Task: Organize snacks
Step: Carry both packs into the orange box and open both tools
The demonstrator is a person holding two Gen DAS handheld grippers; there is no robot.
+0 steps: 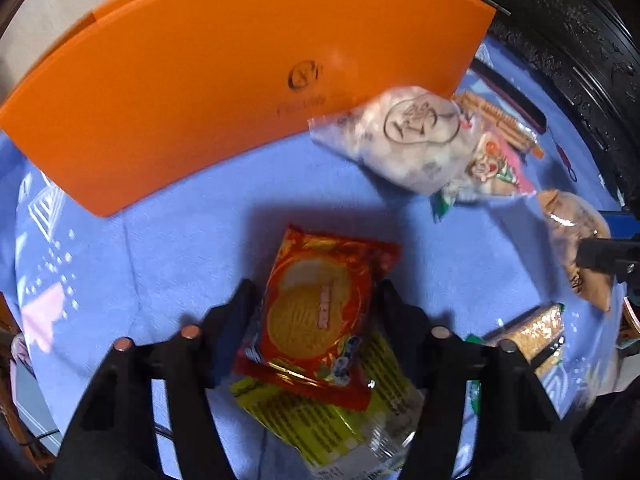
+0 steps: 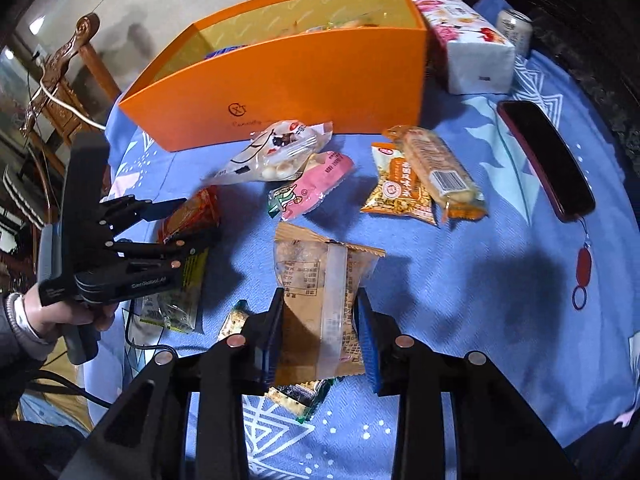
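A: Left wrist view: left gripper (image 1: 316, 292) has its jaws closed in on the red cookie pack (image 1: 316, 312), pads at both long edges. That pack lies on top of a yellow packet (image 1: 340, 420), at 6 o'clock from the orange box (image 1: 240, 80).

B: Risk there: yellow one drags up w/ it, or the slick foil slips out if the pinch is only on the edges.

A: Right gripper (image 2: 320, 332) is clamped tight on the brown pastry pack (image 2: 320, 292), roughly 6 o'clock of the box, green-edged cracker pack (image 2: 300, 398) just under it.

B: Soft pastry may crush. Also, box wall's tall; a low carry could snag the rim. Both hands heading for the box at once could bump each other.
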